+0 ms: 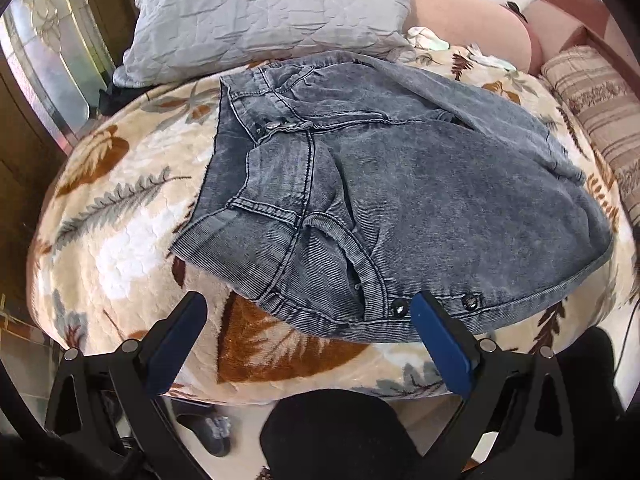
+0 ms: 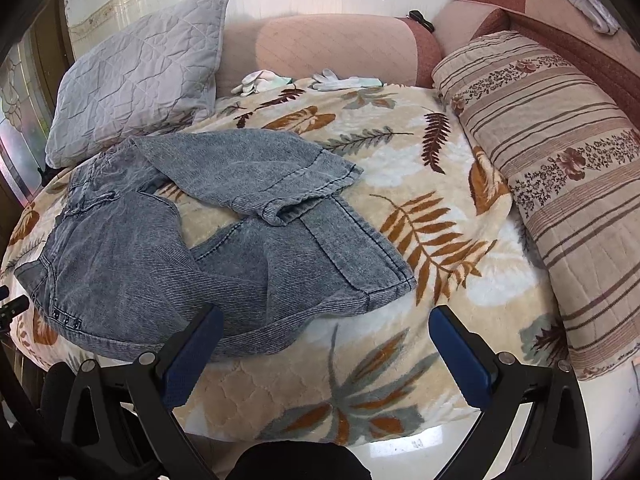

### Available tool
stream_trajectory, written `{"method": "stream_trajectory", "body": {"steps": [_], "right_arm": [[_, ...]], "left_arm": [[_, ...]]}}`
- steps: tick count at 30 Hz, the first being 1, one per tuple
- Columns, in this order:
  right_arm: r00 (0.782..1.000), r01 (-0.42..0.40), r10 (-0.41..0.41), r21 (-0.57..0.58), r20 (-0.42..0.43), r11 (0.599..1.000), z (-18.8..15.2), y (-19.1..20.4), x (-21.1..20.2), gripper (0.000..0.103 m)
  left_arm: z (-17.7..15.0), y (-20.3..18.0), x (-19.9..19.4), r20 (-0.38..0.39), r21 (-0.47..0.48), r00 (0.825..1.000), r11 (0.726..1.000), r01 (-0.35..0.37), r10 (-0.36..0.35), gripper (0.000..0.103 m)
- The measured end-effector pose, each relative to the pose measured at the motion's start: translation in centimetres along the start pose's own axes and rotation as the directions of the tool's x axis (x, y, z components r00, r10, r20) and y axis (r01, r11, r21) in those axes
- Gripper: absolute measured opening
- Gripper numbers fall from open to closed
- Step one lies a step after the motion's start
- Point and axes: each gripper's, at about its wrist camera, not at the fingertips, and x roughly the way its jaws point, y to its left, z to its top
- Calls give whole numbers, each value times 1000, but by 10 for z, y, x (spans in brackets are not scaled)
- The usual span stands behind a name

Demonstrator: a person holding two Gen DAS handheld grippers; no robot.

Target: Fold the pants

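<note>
Pants [image 2: 168,240] made of gray denim lie on your sofa seat, on top of a soft blanket [image 2: 440,248] with brown and gray leaves on it. They are not folded neatly. The waist end sits on the left side, near the front edge of the seat, and you can see small metal snaps [image 1: 468,303] along that edge. The two legs reach out to the right. One leg [image 2: 256,168] bends back and its hem rests on the other leg [image 2: 340,256]. Your left gripper [image 1: 308,308] is spread wide and holds nothing. Its blue pads [image 1: 440,340] hang over the front edge of the pants, and one pad sits just beside the snaps; you cannot tell if it touches the cloth. Your right gripper [image 2: 324,320] is spread wide too, and it holds nothing. It hovers over the front of the seat, with one blue finger [image 2: 192,356] near the lower leg of the pants and the other over bare blanket. A gray quilted pillow [image 2: 136,76] leans at the back left, just behind the pants. A striped cushion [image 2: 560,184] with flowers lies along the right side, well apart from the pants. White gloves [image 2: 344,80] rest at the back of the seat, by the pink sofa back [image 2: 340,48].
</note>
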Motion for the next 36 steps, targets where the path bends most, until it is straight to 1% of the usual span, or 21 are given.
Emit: {"method": "stream_trajectory", "body": {"steps": [3,6,9,13,16,19,21,22,23,24,25,26,27,28,29,30,31,32,33,35,36], "right_arm": [[999,-31,31,4,-11,1000,0,-1,2,103],[999,-31,31,-20,-11,999,2,4,2,103],[999,-49,49,-7,-8,999,5,1,3,103],[999,-21,24,81,-30,997,15,-30,14,103],[996,-19,35,195,-81,981,21,-59,35,103],[991,4,25,221,-129,975,27,-68,66,103],[986,26,10,211,-166,977,29,-66,88,103],[984,34,4,208,-179,977,30,-65,96,102],[979,46,-3,204,-205,978,29,-63,109,98],[975,49,-4,200,-220,979,29,-60,116,89],[974,40,6,197,-228,980,28,-57,121,85],[974,38,5,184,-228,982,26,-53,123,77],[981,40,-11,148,-196,988,25,-47,119,46],[986,15,6,124,-169,992,24,-41,114,25],[986,-37,55,112,-156,993,23,-39,110,14],[984,-76,94,119,-152,990,23,-41,105,14],[986,-81,97,123,-134,989,25,-44,96,14],[989,-96,110,130,-98,987,27,-49,82,14],[990,-122,131,148,-52,982,28,-58,64,14],[990,-139,143,185,-6,973,23,-75,41,14],[990,-133,138,205,-7,970,16,-86,36,16]], "left_arm": [[4,-3,1,-12,-14,999,999,30,-30,103],[7,-12,1,-13,5,999,999,32,-32,103],[13,-12,-1,-14,3,999,999,37,-37,103],[24,10,1,-24,-62,1000,998,-12,11,103],[27,34,14,-83,-153,996,988,-34,21,103],[22,44,26,-133,-225,991,974,-6,-25,103],[15,45,38,-177,-272,981,962,33,-84,103],[12,44,45,-202,-299,972,952,59,-124,103],[7,42,52,-223,-320,961,943,86,-163,103],[4,40,59,-241,-343,949,932,114,-204,103],[1,37,67,-257,-373,933,917,144,-251,103],[-1,35,71,-264,-397,920,902,169,-289,101],[-2,32,76,-266,-424,907,884,196,-328,92],[-1,29,80,-271,-441,898,873,205,-348,80],[1,26,79,-275,-437,903,880,188,-330,76],[7,24,73,-256,-426,912,884,192,-321,57],[12,22,66,-239,-414,915,887,207,-325,37],[17,21,57,-220,-397,918,890,225,-330,32],[21,23,51,-206,-387,920,891,237,-334,32],[20,24,45,-207,-365,929,906,217,-306,32],[16,24,48,-218,-364,930,909,205,-297,32]]}}
